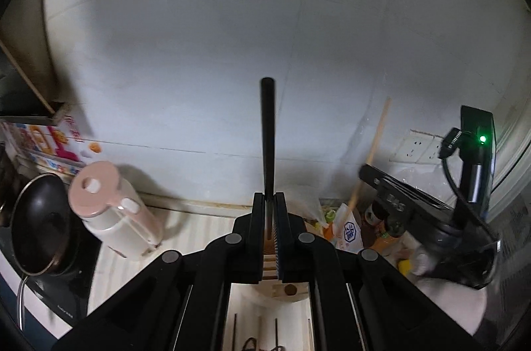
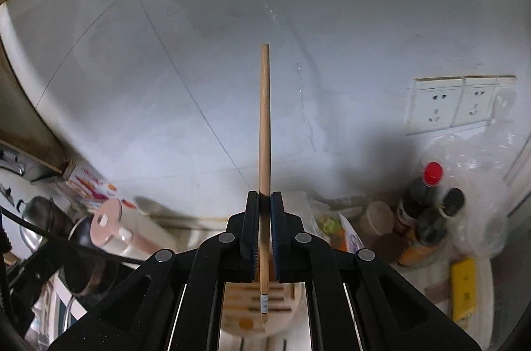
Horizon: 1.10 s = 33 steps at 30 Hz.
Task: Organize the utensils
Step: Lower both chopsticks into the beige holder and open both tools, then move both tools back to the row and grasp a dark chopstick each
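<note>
My left gripper (image 1: 269, 198) is shut on a black-handled utensil (image 1: 267, 125). Its handle stands straight up past the fingertips, and its lower end is hidden between the pads. Below the jaws sits a round wooden slotted block (image 1: 288, 288). In the right wrist view my right gripper (image 2: 264, 196) is shut on a thin wooden stick (image 2: 264, 118) that points up. The stick's lower end, with a pale band, hangs just above the slotted block (image 2: 239, 301). The left wrist view also catches the right gripper (image 1: 365, 171) at the right, holding the wooden stick (image 1: 376, 138).
A pink-lidded kettle (image 1: 109, 211), a black pan (image 1: 39, 224) and a colourful box (image 1: 56, 145) stand at the left. Sauce bottles (image 2: 424, 195), a yellow packet (image 2: 463, 288) and plastic bags (image 1: 345, 228) crowd the right corner under wall sockets (image 2: 458, 102). A grey tiled wall lies ahead.
</note>
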{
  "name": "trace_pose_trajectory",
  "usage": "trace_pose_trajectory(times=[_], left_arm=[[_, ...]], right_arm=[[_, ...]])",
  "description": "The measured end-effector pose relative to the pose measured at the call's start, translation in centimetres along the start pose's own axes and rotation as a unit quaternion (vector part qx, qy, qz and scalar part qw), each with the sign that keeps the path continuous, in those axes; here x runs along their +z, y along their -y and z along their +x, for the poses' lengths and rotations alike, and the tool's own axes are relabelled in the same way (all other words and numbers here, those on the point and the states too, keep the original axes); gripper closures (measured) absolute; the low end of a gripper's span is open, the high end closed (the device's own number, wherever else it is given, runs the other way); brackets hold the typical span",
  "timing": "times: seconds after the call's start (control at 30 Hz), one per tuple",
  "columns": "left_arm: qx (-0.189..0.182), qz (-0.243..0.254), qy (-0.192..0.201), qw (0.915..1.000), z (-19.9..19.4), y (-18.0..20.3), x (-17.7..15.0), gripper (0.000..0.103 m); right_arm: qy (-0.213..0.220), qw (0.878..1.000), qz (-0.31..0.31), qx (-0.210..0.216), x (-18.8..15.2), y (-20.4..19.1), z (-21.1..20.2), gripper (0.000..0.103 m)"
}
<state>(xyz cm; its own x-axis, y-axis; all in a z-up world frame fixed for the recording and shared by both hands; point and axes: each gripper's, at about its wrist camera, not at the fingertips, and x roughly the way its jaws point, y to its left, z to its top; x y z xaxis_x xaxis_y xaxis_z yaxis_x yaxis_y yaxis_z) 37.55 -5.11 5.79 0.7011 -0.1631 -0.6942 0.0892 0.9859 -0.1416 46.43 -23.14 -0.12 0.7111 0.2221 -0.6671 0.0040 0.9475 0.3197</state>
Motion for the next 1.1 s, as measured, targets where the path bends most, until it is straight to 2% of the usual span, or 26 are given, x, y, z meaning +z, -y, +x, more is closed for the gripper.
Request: trace_pose_trajectory(times=[0.2,0.4,0.6,0.73,0.83,0.87,0.9,0.93,0.97,1.0,1.1], left_arm=[[-0.001,-0.011,-0.038,0.9992,4.4,-0.4,-0.2,0.101],[-0.002,-0.025,-0.071,0.9972,7.5,-0.8,-1.2,0.101],[-0.003,-0.029,-0.097,0.9949,8.9,-0.7,-1.9,0.1],[-0.014,-0.039,-0.112,0.9928,8.9,-0.7,-2.3,0.099],[-0.011,-0.035,-0.096,0.9947,7.4,-0.6,-2.1,0.095],[-0.003,-0.03,-0.089,0.9955,6.9,-0.5,-2.0,0.089],[0.005,-0.027,-0.083,0.9962,6.3,-0.6,-1.9,0.081],[0.007,-0.026,-0.075,0.9968,5.8,-0.7,-1.9,0.056],[0.009,-0.026,-0.069,0.9972,5.3,-0.8,-1.9,0.031],[0.014,-0.028,-0.061,0.9976,4.8,-1.1,-2.0,0.025],[0.031,-0.032,-0.042,0.9981,3.4,-1.9,-2.7,0.024]], right_arm=[[0.034,0.999,0.022,-0.004,-0.2,0.8,3.2,0.097],[0.027,0.999,0.029,-0.006,-1.1,1.4,5.8,0.097],[-0.003,1.0,0.009,-0.01,-2.5,1.2,7.4,0.096],[-0.051,0.999,-0.007,0.008,-3.6,1.6,8.2,0.096],[-0.089,0.996,-0.003,0.017,-4.1,2.2,8.5,0.094],[-0.098,0.995,0.0,0.02,-4.1,2.4,8.3,0.089],[-0.102,0.995,0.002,0.02,-4.2,2.6,7.9,0.073],[-0.099,0.995,0.006,0.02,-4.2,2.9,7.2,0.059],[-0.096,0.995,0.009,0.022,-4.2,3.2,6.5,0.055],[-0.094,0.995,0.012,0.022,-4.2,3.4,5.8,0.052],[-0.082,0.996,0.023,0.019,-4.5,4.4,3.0,0.052]])
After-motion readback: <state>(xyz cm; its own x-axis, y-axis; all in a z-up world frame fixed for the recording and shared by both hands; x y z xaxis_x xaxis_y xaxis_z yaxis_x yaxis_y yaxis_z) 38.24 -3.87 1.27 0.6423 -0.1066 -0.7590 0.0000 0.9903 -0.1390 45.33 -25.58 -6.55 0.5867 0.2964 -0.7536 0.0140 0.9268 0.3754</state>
